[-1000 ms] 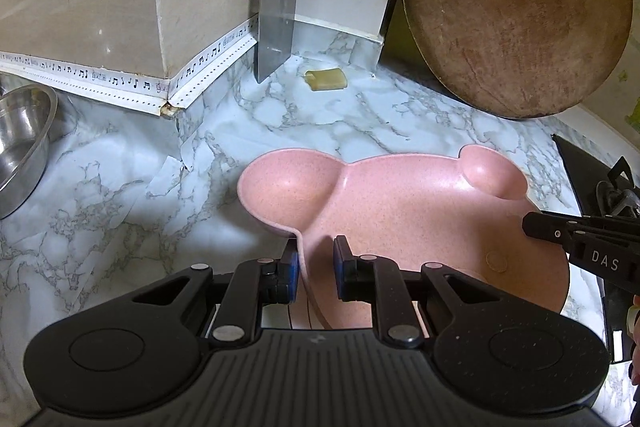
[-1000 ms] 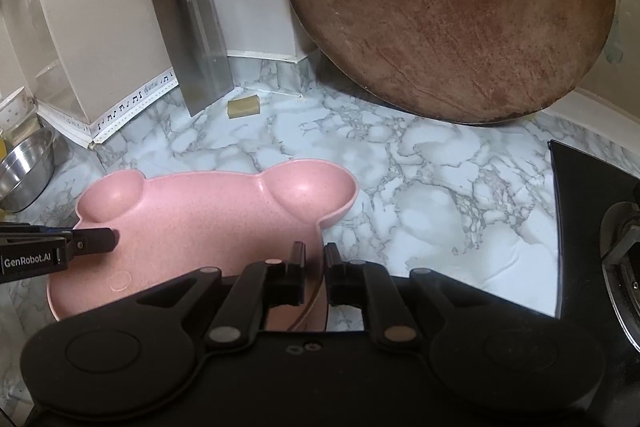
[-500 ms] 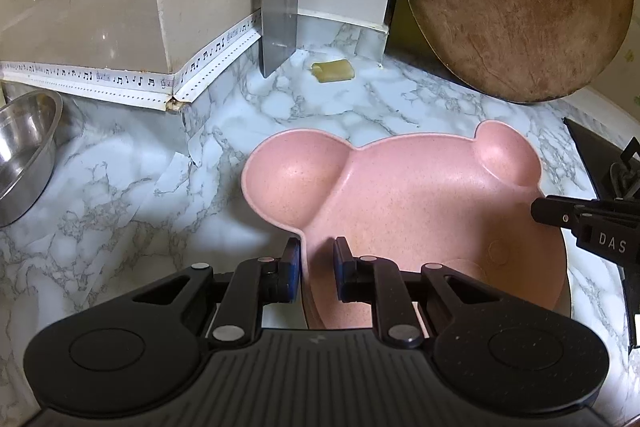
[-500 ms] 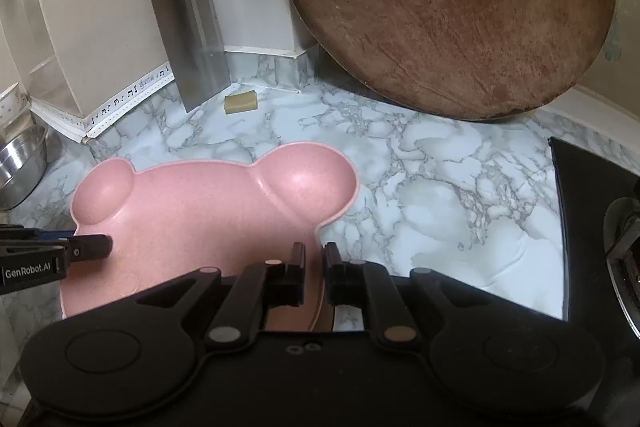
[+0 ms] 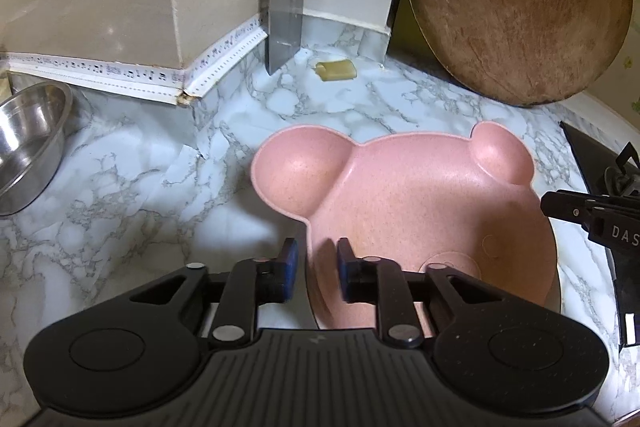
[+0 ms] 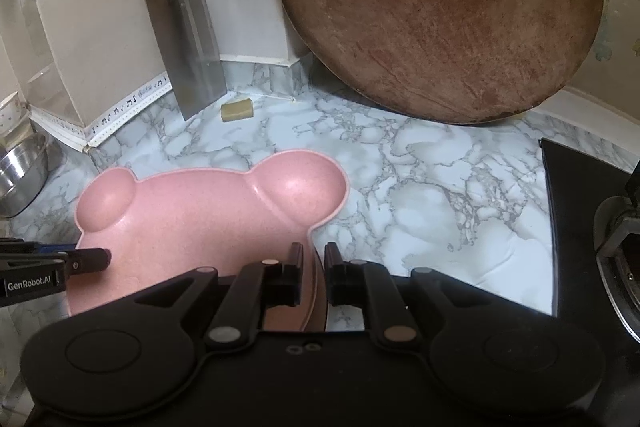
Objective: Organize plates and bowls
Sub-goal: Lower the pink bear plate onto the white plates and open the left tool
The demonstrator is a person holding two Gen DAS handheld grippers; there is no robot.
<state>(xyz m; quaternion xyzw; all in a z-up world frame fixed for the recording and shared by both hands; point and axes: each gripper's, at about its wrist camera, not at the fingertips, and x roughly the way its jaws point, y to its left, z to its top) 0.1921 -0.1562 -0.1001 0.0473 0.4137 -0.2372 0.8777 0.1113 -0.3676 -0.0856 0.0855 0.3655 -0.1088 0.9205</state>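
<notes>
A pink bear-shaped plate (image 5: 408, 195) with two ear bowls is held over the marble counter; it also shows in the right wrist view (image 6: 200, 211). My left gripper (image 5: 314, 259) is shut on the plate's left rim. My right gripper (image 6: 313, 263) is shut on the plate's right rim, with a dark edge of another dish showing under it. Each gripper's fingers show in the other's view, the right one (image 5: 576, 207) and the left one (image 6: 86, 261). A steel bowl (image 5: 28, 143) sits at the far left.
A big round wooden board (image 6: 440, 7) leans on the back wall. A cleaver (image 6: 188, 43) leans in the corner with a small yellow block (image 6: 238, 109) next to it. A black stove (image 6: 592, 227) borders the counter on the right.
Both grippers have drawn back and up with the pink plate held between them; the plate sits lower and nearer in both views. The jaws have stayed shut on its rims.
</notes>
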